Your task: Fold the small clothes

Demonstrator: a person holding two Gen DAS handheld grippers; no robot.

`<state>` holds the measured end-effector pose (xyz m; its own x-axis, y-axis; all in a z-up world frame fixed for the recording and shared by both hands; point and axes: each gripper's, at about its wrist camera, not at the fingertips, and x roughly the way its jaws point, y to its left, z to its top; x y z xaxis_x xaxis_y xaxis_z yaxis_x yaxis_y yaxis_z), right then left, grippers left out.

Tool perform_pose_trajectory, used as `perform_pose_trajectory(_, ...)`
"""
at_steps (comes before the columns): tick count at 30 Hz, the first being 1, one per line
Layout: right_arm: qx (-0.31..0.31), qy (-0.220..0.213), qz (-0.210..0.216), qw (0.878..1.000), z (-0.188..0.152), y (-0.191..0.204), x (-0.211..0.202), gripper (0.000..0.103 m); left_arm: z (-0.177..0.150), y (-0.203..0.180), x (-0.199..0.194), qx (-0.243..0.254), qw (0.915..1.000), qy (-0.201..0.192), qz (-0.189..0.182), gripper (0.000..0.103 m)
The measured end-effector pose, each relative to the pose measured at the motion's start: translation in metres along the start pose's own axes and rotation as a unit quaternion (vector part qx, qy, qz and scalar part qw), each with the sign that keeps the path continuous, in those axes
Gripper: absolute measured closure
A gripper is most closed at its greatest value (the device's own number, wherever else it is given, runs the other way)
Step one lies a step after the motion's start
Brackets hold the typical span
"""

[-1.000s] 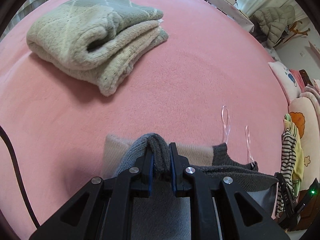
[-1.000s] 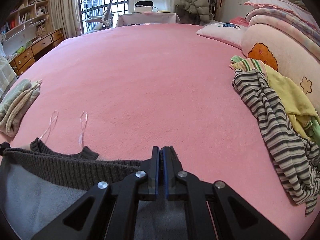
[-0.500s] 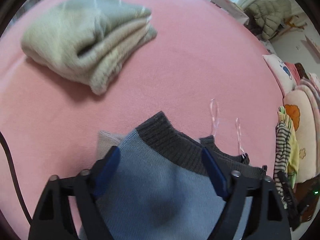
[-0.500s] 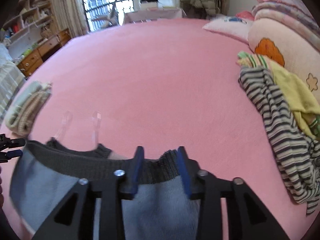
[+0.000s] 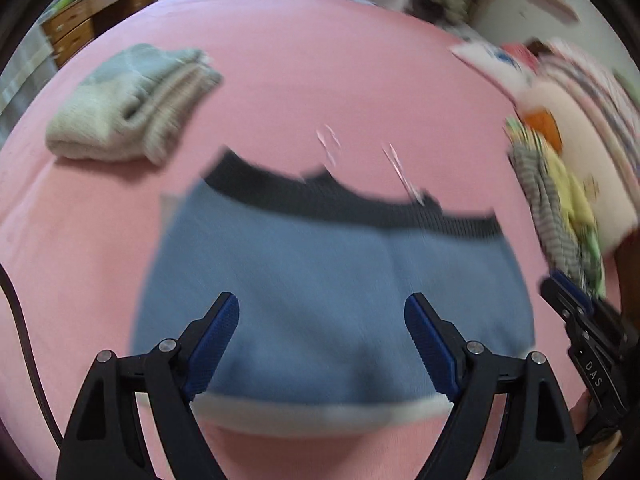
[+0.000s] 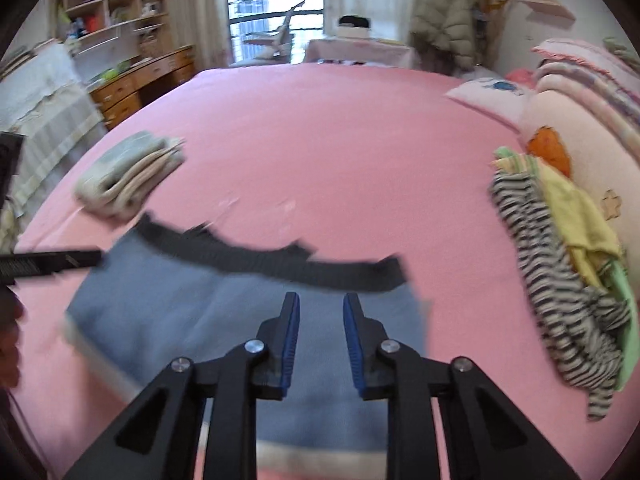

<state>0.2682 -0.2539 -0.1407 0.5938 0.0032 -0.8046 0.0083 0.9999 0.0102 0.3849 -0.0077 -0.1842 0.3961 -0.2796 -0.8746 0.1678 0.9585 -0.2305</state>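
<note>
A: Both grippers hang spread and empty — left gripper [image 5: 322, 338] wide, right gripper [image 6: 320, 330] narrower.

B: And the sweater [image 5: 320, 272] lies flat on the bed [image 5: 320, 80], dark hem farthest away — seemingly one fold laid down.

Your two wrist cameras look forward and down over the pink bed [image 5: 360, 80] from close above it.

Your left view looks past its spread fingers [image 5: 216, 332] toward the far wall; your right view, set further right, looks past its own fingers [image 6: 290, 336] toward the window [image 6: 276, 4]. Both share the blue garment [image 5: 320, 280] just ahead, the folded sweater [image 6: 128, 172] at left and the striped pile [image 6: 560, 280] at right.
</note>
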Motion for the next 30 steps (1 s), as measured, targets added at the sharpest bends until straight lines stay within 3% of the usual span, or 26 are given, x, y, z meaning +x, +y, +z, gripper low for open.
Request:
perform_pose_trajectory(5,-0.001,0.027,0.048,0.998,-0.037,0.03,0.018,0.082,-0.042,-0.009,0.023,0.015,0.9991,-0.006,0.039,0.019)
perform_pose_trajectory(10,0.003,0.063,0.021,0.998,-0.069,0.029,0.049,0.082,-0.062,0.023,0.043,0.01,0.9978,-0.015,0.064,0.019)
perform_pose_trajectory(12,0.015,0.066,0.001,0.998,-0.079,0.011,0.058,0.083,-0.065,0.034,0.042,0.014,0.9978,-0.028,0.057,0.02)
perform_pose_trajectory(15,0.053,0.06,-0.002,0.997,-0.092,-0.03,0.056,0.101,-0.068,0.057,0.033,0.011,0.9984,-0.041,0.037,0.028)
perform_pose_trajectory(16,0.065,0.06,0.001,0.996,-0.094,-0.042,0.055,0.103,-0.069,0.064,0.032,0.012,0.9985,-0.044,0.032,0.028)
perform_pose_trajectory(22,0.095,0.053,0.006,0.994,-0.116,-0.093,0.038,0.103,-0.073,0.088,0.02,0.018,0.9975,-0.061,0.03,0.031)
perform_pose_trajectory(26,0.084,0.057,0.007,0.995,-0.107,-0.088,0.027,0.103,-0.064,0.093,0.008,0.002,0.9983,-0.055,0.02,0.03)
perform_pose_trajectory(30,0.052,0.029,0.012,0.998,-0.058,-0.073,0.019,0.101,-0.03,0.071,-0.01,0.039,0.9955,-0.081,0.028,0.026)
